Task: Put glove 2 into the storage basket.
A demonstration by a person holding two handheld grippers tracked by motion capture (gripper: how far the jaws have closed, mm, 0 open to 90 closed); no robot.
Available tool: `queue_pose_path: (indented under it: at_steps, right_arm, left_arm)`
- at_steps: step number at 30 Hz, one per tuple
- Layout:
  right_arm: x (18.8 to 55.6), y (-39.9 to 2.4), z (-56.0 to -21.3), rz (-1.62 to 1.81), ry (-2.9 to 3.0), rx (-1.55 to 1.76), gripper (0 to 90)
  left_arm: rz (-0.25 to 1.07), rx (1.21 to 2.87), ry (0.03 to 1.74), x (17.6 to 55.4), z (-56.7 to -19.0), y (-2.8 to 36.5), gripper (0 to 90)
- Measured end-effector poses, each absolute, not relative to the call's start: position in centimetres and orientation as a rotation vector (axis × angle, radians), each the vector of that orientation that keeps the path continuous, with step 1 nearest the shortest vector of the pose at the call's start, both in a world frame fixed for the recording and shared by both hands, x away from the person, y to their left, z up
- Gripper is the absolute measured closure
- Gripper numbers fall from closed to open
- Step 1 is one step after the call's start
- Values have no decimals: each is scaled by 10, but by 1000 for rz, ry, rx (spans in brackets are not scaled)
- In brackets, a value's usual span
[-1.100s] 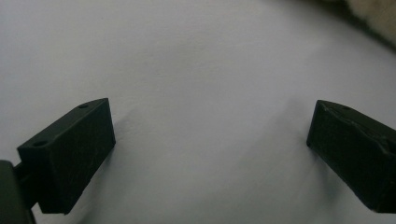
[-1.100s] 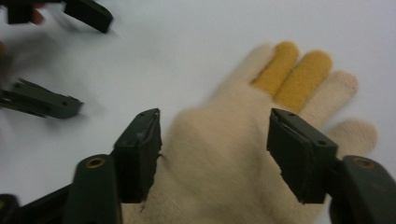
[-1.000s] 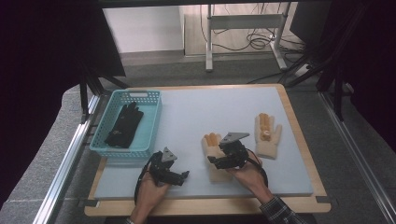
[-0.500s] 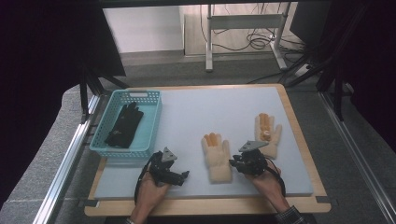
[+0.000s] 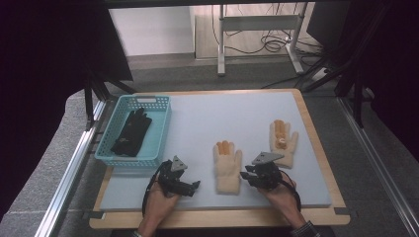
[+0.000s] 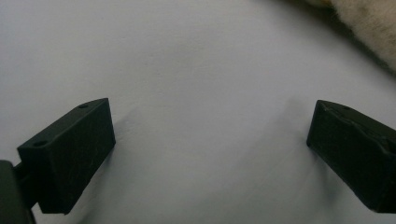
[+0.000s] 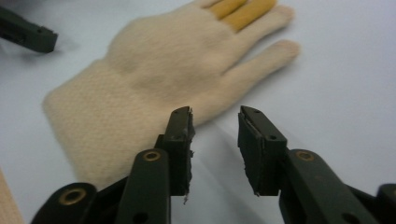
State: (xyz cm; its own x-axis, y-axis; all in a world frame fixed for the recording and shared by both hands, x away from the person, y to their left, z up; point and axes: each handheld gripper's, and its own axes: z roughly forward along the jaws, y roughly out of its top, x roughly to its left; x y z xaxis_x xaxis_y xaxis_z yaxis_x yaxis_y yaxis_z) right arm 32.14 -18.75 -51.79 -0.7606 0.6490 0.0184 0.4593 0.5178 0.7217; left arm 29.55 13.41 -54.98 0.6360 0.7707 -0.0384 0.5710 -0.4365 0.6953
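**Lining up on the near cream glove**

We are holding the right gripper low beside the cream knit glove, which is lying flat near the desk's front edge, orange fingertips pointing away from us. Its jaws have just been closing then reopening a little; they are standing partly apart with nothing between them, tips just off the glove's thumb side. The left gripper is resting spread wide over bare desk, empty. We are judging the glove soft, light and floppy, likely to drape when lifted, so pinching the cuff edge or thumb looks best. A second cream glove is lying toward the right edge; a black glove is sitting in the blue basket.
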Motion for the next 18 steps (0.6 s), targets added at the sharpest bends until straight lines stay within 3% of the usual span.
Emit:
queue_pose_path:
  at_steps: [12,18]
  right_arm:
    - [353,-238,-495,1063,2370,1038,461]
    - [371,-270,-486,1021,2279,1114,454]
  left_arm:
    - [373,2167,1042,296,-550,134,11]
    - [373,2167,1042,296,-550,134,11]
